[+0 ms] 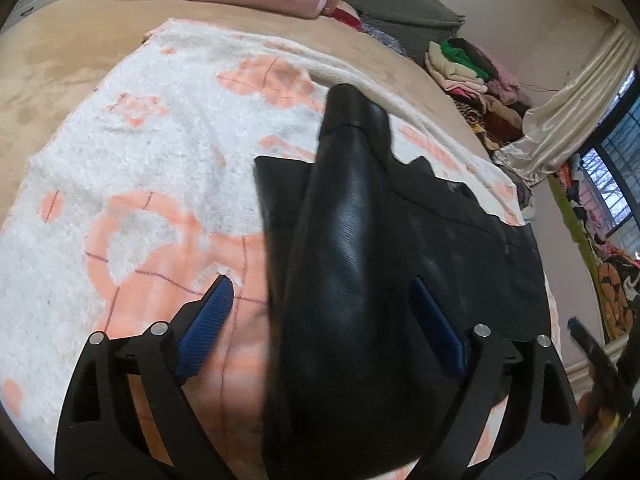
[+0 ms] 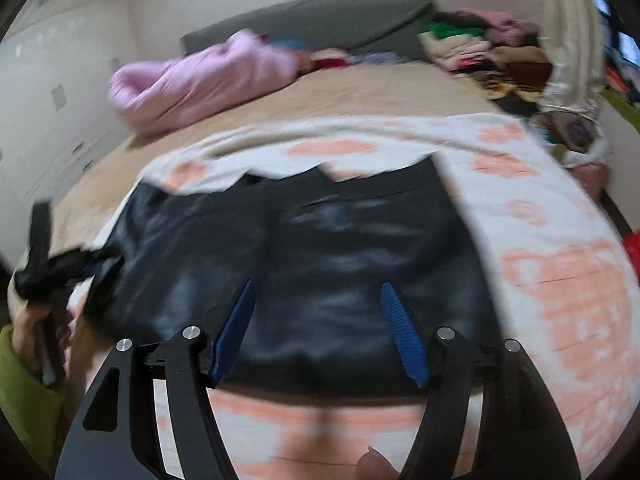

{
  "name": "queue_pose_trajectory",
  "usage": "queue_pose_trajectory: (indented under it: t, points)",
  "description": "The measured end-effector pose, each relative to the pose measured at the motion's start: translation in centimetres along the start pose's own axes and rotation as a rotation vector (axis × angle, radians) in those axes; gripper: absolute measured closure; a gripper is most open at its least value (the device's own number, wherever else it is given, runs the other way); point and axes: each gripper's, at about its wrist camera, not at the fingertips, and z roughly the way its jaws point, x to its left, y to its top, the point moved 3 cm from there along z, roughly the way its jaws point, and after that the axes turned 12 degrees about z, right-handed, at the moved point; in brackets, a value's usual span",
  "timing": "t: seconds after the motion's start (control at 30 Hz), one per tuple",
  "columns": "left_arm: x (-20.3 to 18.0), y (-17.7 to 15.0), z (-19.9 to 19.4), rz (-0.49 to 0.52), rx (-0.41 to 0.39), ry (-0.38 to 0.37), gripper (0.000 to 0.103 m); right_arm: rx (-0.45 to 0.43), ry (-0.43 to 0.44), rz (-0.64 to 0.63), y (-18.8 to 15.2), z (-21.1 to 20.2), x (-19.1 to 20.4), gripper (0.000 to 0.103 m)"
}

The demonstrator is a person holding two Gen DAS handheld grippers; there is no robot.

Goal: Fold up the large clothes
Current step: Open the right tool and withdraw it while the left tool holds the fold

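Across the centre of both wrist views, a black leather jacket (image 2: 320, 272) lay on a white-and-peach blanket (image 1: 132, 168) over the bed; its sleeve (image 1: 340, 240) rose between the left gripper (image 1: 326, 326) fingers, spread and seemingly not pinching; the right gripper (image 2: 318, 330) hovered agape, empty; judged mid-fold, with a fresh grip on the sleeve needed next.

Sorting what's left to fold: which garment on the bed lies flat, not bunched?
The black leather garment, spread on the patterned blanket; the pink garment sits bunched.
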Motion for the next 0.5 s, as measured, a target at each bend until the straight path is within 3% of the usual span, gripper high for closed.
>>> queue_pose_trajectory:
  t: [0.17, 0.37, 0.4, 0.47, 0.5]
  points:
    - [0.7, 0.7, 1.2, -0.023, 0.030, -0.007, 0.018, 0.066, -0.038, -0.089, -2.1, 4.1, 4.6, 0.040]
    - [1.1, 1.5, 2.4, -0.050, 0.034, -0.008, 0.019, 0.174, -0.095, -0.053, -3.8, 8.5, 4.7, 0.039]
    - [1.0, 1.6, 2.7, -0.047, 0.041, -0.012, 0.020, 0.179, -0.091, -0.045, -3.9, 8.8, 4.4, 0.039]
    - [0.6, 1.8, 3.0, -0.034, 0.047, -0.034, 0.044, 0.178, -0.086, -0.045, -4.0, 9.2, 4.2, 0.039]
    - [0.2, 2.1, 3.3, -0.026, 0.054, -0.041, 0.046, 0.177, -0.082, -0.043, -4.0, 9.3, 4.1, 0.039]
